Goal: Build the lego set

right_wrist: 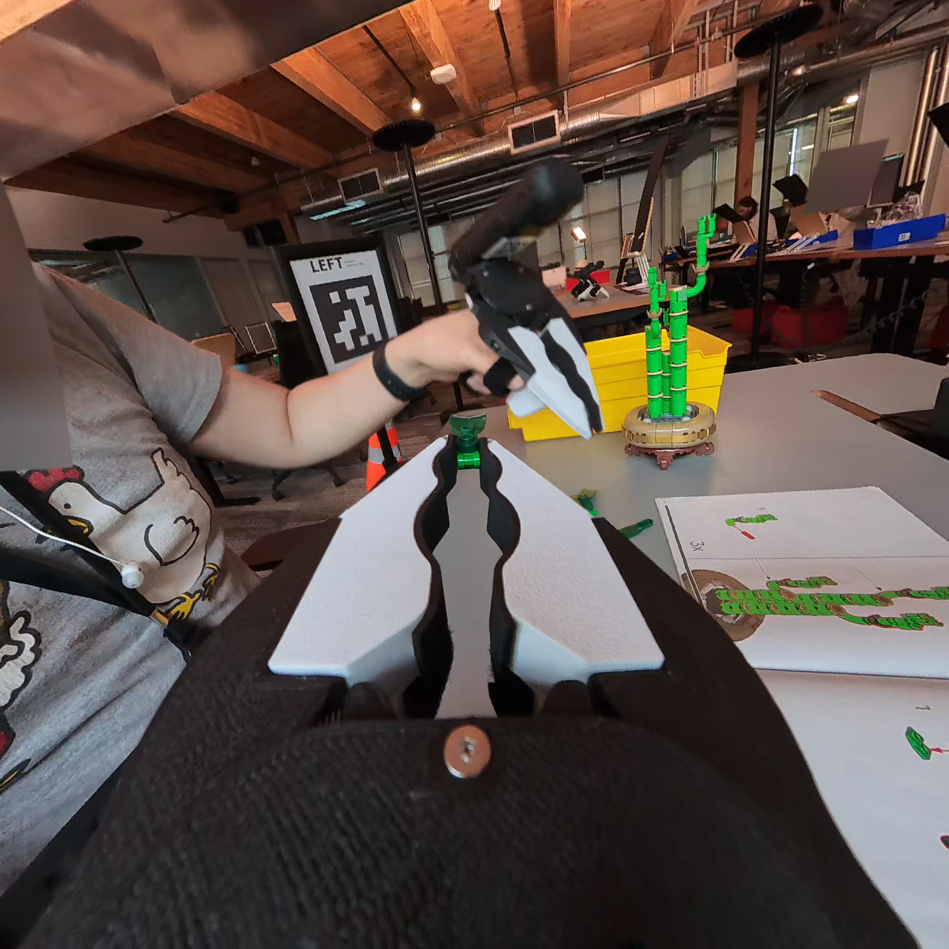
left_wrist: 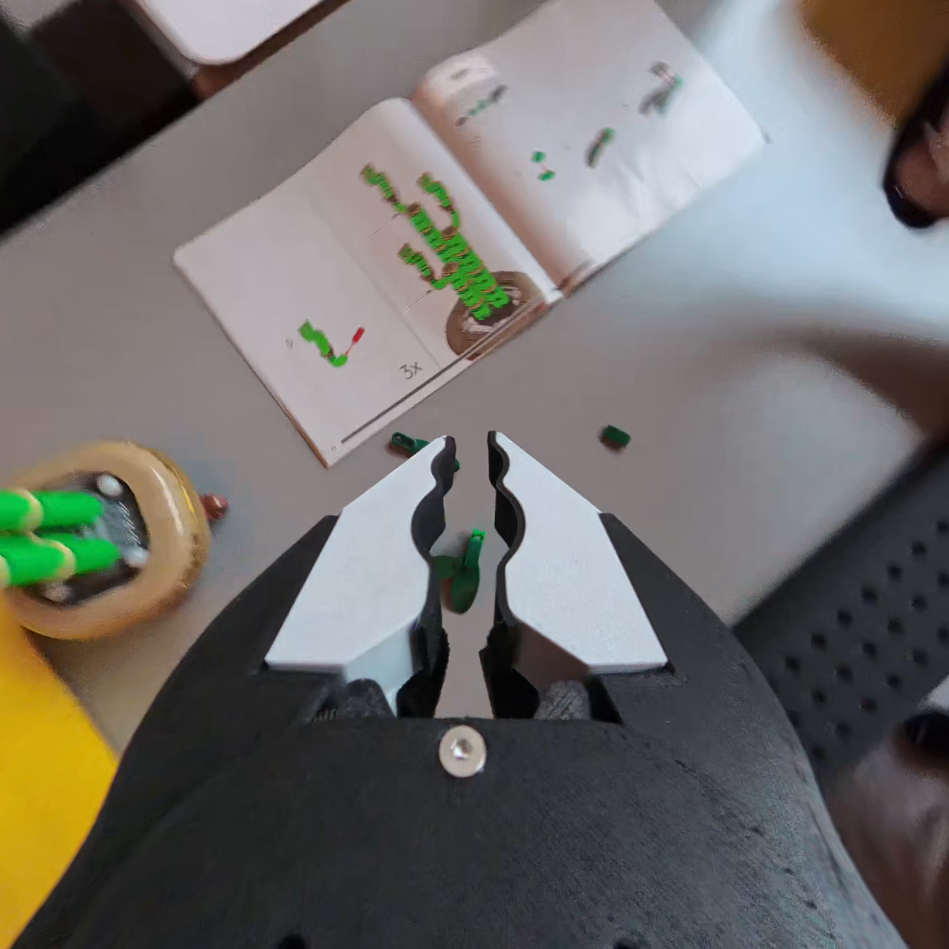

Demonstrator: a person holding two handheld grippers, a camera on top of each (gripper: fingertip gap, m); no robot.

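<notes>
Right wrist view is showing the right gripper (right_wrist: 468, 452) pinching a small green lego piece (right_wrist: 467, 445) at its fingertips in the middle of the frame, the jaws standing narrow around it, a leaf-like part sticking up above the tips. Behind it, in the upper middle of the frame, the person's hand (right_wrist: 441, 354) is holding the left gripper (right_wrist: 590, 426) above the grey counter (right_wrist: 801, 436), tips pointing down and nearly together, with nothing between them. To the right of it the green bamboo lego model (right_wrist: 670, 359) is standing upright in its tan round pot on the counter, just in front of a yellow bin (right_wrist: 616, 380). The open instruction booklet (right_wrist: 821, 590) is lying at the right edge of the frame, with two loose green pieces (right_wrist: 588, 500) near its upper left corner. Left wrist view is looking down along the left gripper (left_wrist: 471, 441), whose jaws are standing slightly apart and empty above the counter (left_wrist: 693, 462); a dark green leaf piece (left_wrist: 462, 570) is lying below between the fingers, a small green brick (left_wrist: 614, 437) is sitting to the right, and the booklet (left_wrist: 462, 246) is filling the upper middle. The model's tan pot (left_wrist: 169, 544) is showing blurred at the left edge.
</notes>
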